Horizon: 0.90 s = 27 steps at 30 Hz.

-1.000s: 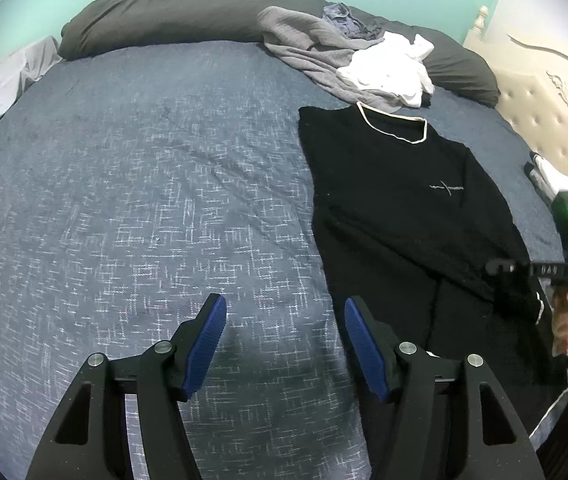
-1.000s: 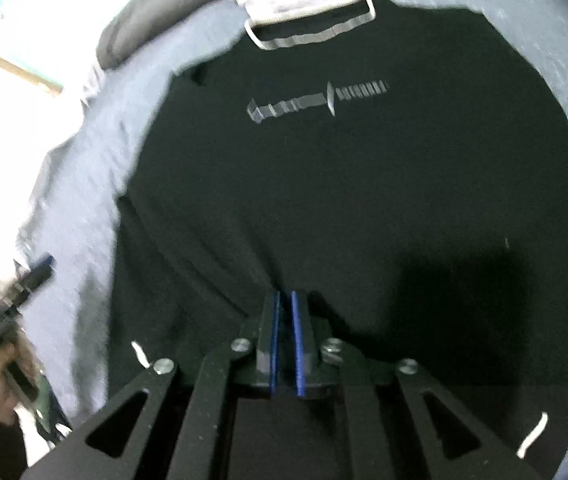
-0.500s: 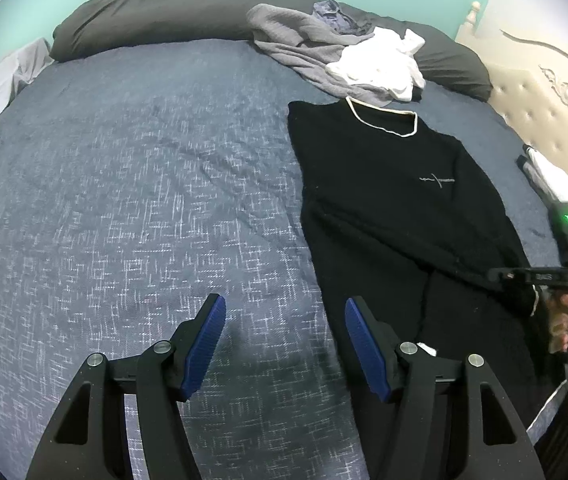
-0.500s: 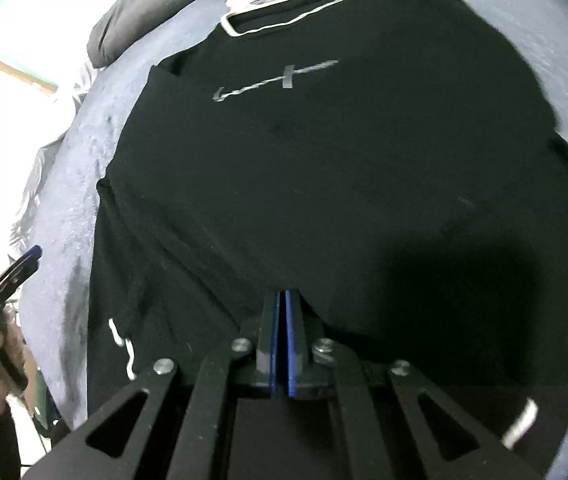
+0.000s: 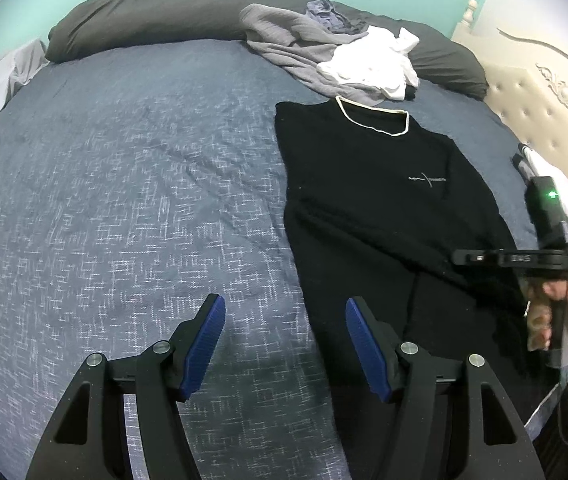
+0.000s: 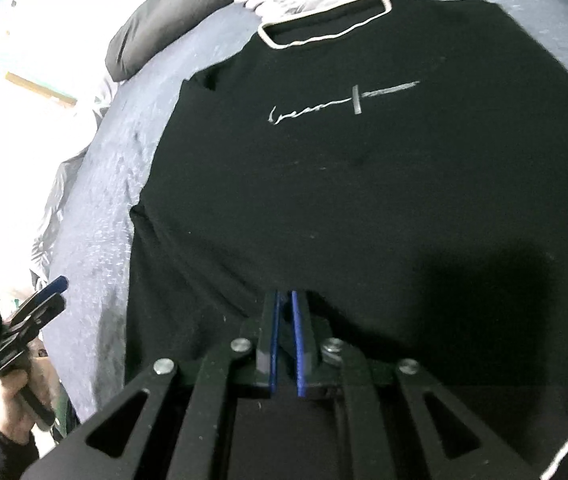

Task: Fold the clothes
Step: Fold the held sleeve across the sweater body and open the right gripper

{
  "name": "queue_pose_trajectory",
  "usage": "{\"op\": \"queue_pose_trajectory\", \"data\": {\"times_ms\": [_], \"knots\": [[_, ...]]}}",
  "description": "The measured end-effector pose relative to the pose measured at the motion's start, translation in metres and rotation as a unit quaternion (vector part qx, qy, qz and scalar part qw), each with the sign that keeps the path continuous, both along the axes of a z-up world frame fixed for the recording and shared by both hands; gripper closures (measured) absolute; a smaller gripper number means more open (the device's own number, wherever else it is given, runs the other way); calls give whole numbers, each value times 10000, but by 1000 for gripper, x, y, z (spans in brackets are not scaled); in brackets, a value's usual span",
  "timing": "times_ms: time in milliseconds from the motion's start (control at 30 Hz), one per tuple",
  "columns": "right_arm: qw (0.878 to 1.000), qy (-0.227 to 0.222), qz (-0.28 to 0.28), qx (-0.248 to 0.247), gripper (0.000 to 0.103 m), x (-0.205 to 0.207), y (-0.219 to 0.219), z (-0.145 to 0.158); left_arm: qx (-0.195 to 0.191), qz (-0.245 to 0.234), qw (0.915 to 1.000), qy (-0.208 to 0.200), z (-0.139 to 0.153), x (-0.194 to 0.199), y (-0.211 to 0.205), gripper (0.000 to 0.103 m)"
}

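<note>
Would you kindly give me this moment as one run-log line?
left claw: open, empty, over bedspread | right claw: opening over black T-shirt | T-shirt: flat, partly folded

Light: we saw dim, even room light on the blue-grey flecked bedspread (image 5: 132, 184).
Glare: the right view's left edge was blown white.
Edges: fisheye bending, dark corners.
Shadow: ours fell on the black knit top (image 6: 363, 184).
</note>
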State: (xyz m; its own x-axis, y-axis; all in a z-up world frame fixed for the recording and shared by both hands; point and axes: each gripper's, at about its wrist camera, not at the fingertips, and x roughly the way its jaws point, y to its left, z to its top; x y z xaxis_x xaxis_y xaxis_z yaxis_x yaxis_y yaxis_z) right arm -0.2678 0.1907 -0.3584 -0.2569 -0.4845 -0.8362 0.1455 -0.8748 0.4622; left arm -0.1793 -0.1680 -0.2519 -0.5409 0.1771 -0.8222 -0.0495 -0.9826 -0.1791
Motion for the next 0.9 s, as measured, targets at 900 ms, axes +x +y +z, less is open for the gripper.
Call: {"op": "queue_pose_trajectory", "data": {"times_ms": [900], "knots": [[9994, -100, -93, 331, 99, 44, 69, 4, 80, -112, 9999, 24, 14, 6, 13, 35]]}}
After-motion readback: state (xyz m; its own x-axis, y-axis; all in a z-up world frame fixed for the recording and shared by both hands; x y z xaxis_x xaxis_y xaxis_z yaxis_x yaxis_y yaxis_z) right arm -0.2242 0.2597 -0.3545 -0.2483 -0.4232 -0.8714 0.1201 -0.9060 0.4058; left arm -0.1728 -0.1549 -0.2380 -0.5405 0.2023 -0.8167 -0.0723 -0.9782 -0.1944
